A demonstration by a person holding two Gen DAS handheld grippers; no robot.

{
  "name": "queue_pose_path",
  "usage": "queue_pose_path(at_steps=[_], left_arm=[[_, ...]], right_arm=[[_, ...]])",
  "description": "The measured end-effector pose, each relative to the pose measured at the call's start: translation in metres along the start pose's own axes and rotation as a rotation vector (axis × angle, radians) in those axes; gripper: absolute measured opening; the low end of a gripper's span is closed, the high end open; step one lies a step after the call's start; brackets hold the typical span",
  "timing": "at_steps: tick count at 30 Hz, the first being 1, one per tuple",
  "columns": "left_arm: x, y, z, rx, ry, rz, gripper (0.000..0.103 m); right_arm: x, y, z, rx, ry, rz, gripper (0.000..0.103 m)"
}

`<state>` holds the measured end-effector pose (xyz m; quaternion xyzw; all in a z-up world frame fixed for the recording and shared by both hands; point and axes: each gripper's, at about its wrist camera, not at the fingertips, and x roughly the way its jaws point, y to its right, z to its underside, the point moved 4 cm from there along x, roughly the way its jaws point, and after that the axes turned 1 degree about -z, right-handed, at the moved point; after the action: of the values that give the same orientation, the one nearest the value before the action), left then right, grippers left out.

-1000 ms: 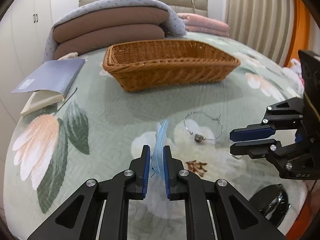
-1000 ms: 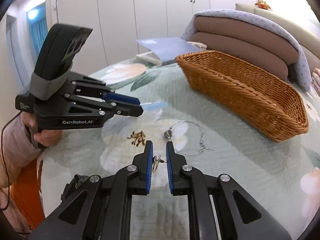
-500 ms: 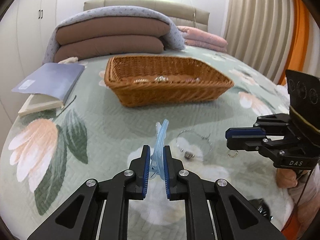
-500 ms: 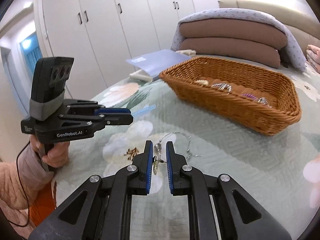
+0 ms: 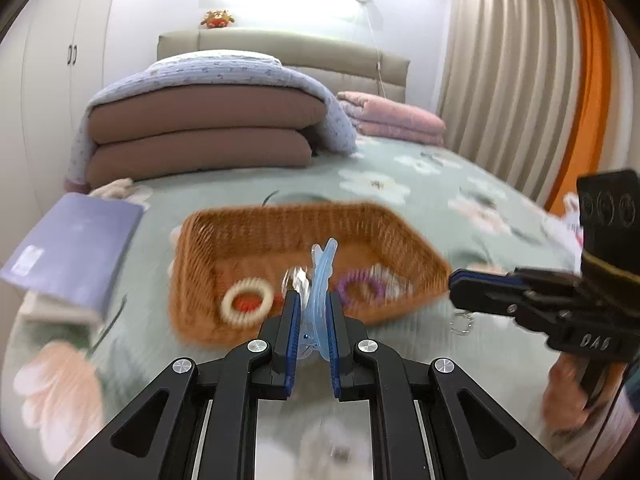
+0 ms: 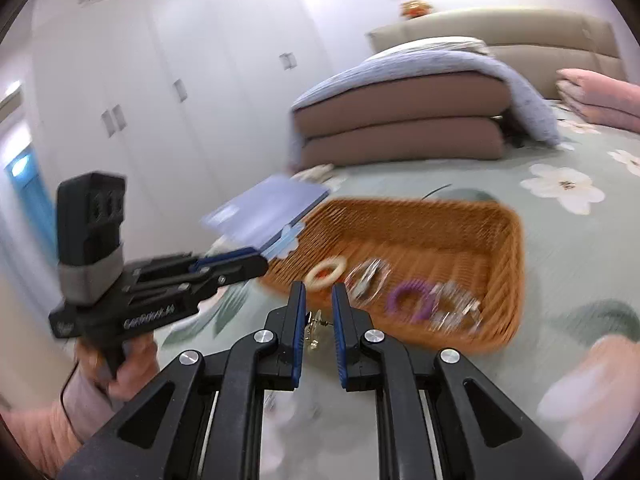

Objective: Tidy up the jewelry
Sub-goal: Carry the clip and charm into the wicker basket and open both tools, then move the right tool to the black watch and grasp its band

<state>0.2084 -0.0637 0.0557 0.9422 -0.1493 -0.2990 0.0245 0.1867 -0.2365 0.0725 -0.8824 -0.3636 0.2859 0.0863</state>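
**Both tools loaded, positioned at the wicker basket**

The left tool point(image 5: 313, 312) is clenched on a pale blue hair clip point(image 5: 320, 280), which stands upright between the pads, its tip in line with the wicker basket point(image 5: 208, 236) on the bed. The right tool point(image 6: 319, 304) is clenched on a small gold earring point(image 6: 314, 326), held just short of the basket's near rim. Inside the basket lie a cream ring point(image 6: 325, 273), a purple ring point(image 6: 410, 300) and silver pieces, blurred. A lilac book point(image 5: 76, 248) lies left of the basket. Folded brown bedding point(image 5: 200, 128) sits beyond the basket.
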Motion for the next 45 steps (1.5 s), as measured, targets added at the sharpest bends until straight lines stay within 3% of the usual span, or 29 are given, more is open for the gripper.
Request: queue_pose_path(at_steps=[8,12,15,17,19,21,23,24,35,40,45], left_arm=[[0.080,0.003,-0.035,0.012,-0.033,-0.048,0.013],[0.106,-0.003,-0.026,-0.017,-0.061,-0.024,0.013],[0.114,-0.007,-0.018,-0.014,-0.075,-0.037,0.013],[0.112,-0.010,-0.018,-0.035,-0.068,-0.013,0.013],[0.105,-0.010,-0.018,-0.050,-0.052,0.014,0.015],[0.099,-0.009,-0.019,-0.049,-0.035,0.027,0.032],[0.092,-0.007,-0.018,-0.049,-0.014,0.022,0.047],[0.088,-0.007,-0.017,-0.051,-0.004,0.020,0.049],[0.048,-0.016,-0.003,-0.116,0.034,0.052,0.049],[0.023,-0.025,0.036,-0.149,-0.015,0.050,0.049],[0.009,-0.043,0.095,-0.270,-0.123,0.056,0.049]], right_arm=[[0.053,0.072,-0.027,0.089,0.016,0.247,0.015],[0.065,0.097,-0.015,0.100,-0.005,0.309,0.015],[0.073,0.105,-0.009,0.123,-0.027,0.305,0.015],[0.074,0.107,-0.007,0.128,-0.036,0.315,0.019],[0.072,0.108,-0.008,0.127,-0.026,0.318,0.029],[0.064,0.107,-0.010,0.130,0.003,0.327,0.041],[0.057,0.106,-0.010,0.131,0.026,0.329,0.042],[0.054,0.106,-0.010,0.130,0.035,0.329,0.042],[0.021,0.065,-0.002,0.020,0.112,0.411,0.042],[-0.013,0.028,0.025,0.022,0.146,0.355,0.042],[-0.039,-0.007,0.086,0.076,0.103,0.280,0.042]])
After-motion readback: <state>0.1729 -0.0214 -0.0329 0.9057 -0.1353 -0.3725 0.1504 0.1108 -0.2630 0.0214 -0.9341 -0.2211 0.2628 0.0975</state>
